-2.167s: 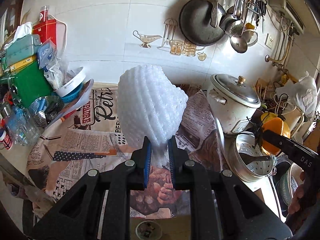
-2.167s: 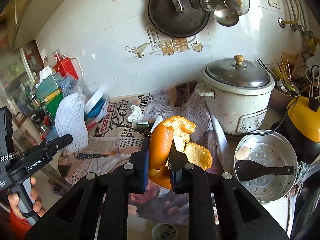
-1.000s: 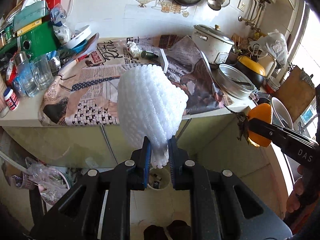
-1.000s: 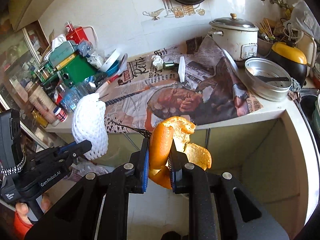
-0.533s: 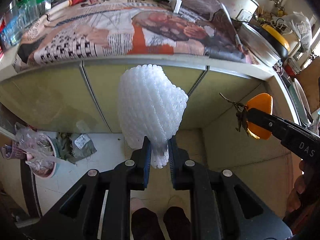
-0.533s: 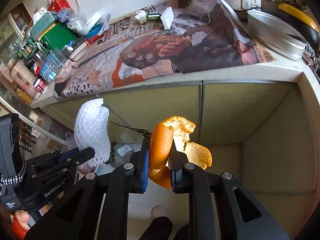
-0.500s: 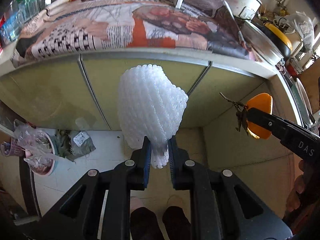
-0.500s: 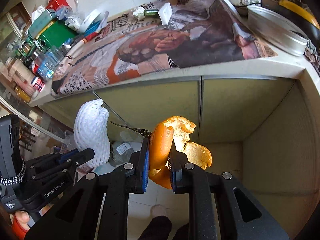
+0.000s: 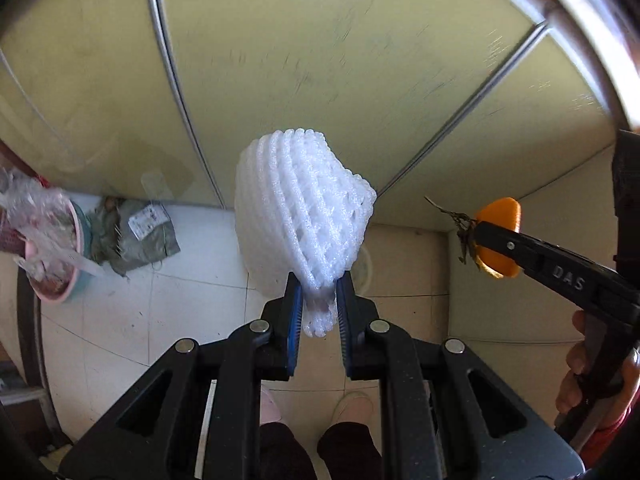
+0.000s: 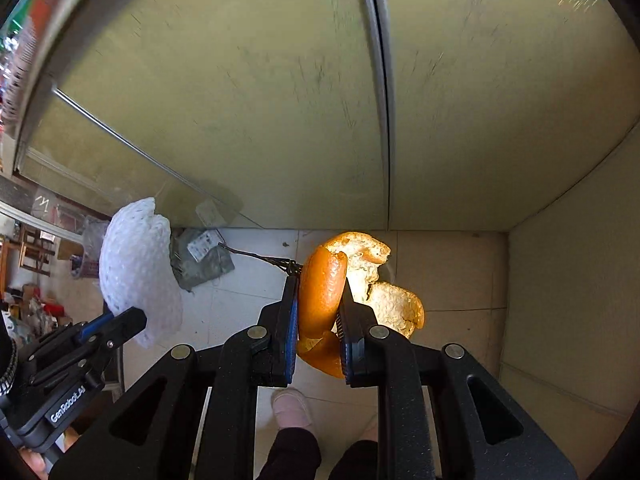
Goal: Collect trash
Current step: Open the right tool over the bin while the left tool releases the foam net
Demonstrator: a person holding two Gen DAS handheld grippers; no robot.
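Pointing steeply floorward, the left gripper (image 9: 318,300) pinches the foam net (image 9: 302,216) while the right gripper (image 10: 318,308), alongside, clamps orange peel (image 10: 322,292); no bin shows.

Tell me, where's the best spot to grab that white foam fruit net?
By its gathered narrow end, as the left gripper does now: the foam net tapers to a bunch thin enough to fit between the pads, while the wide netted end would probably just squash. Come from the tapered side, fingers straddling the bunch.

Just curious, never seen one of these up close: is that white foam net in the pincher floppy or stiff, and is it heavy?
The white foam net is probably very light and squashy: the left gripper pinches its end flat. It looks springy rather than limp, since its bulb stands out unsupported.
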